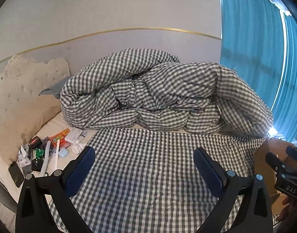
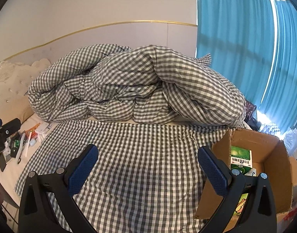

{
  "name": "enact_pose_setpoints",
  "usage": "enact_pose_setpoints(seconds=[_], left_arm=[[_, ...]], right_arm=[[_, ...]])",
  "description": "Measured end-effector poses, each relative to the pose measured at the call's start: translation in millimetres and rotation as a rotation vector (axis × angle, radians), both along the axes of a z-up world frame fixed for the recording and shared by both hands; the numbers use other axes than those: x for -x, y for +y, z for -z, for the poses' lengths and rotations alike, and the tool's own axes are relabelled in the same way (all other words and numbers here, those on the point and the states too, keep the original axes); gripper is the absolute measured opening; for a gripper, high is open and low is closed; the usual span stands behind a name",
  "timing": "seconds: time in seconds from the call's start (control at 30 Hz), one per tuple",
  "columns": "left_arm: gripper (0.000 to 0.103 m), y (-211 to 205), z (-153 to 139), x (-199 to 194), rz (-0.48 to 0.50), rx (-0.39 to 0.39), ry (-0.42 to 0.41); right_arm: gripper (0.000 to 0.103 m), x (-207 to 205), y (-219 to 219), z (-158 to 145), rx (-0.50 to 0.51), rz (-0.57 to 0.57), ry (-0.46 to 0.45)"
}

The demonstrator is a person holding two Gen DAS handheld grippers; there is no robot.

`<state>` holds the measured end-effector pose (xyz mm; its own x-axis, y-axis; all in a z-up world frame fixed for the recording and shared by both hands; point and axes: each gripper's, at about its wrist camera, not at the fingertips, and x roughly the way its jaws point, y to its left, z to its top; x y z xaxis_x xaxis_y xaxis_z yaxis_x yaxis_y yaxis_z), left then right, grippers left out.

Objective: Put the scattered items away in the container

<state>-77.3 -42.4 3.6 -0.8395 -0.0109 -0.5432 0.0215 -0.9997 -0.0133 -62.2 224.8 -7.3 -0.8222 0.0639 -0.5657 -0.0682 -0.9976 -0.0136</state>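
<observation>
Several small items lie scattered (image 1: 45,149) on the white sheet at the bed's left: a red packet (image 1: 59,136), a white remote (image 1: 73,135), a light blue earbud case (image 1: 63,153), a black phone (image 1: 16,173). They show small in the right wrist view (image 2: 22,145). A cardboard box (image 2: 272,155) stands at the right with a green medicine box (image 2: 241,160) inside. My left gripper (image 1: 144,167) is open and empty over the checked cloth. My right gripper (image 2: 148,165) is open and empty, its right finger at the box's near wall.
A bunched checked duvet (image 1: 148,93) fills the back of the bed. A flat checked cloth (image 1: 148,165) covers the middle. A beige pillow (image 1: 22,120) and tufted headboard (image 1: 22,81) are at the left. Blue curtains (image 1: 251,48) hang at the right.
</observation>
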Motion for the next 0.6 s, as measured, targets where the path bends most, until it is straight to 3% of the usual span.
enact_pose_setpoints(seconds=[0.6], left_arm=[[0.103, 3.0, 7.5, 6.2, -0.002, 0.025, -0.003]], right_arm=[[0.103, 8.6, -1.9, 19.2, 0.018, -0.018, -0.043]])
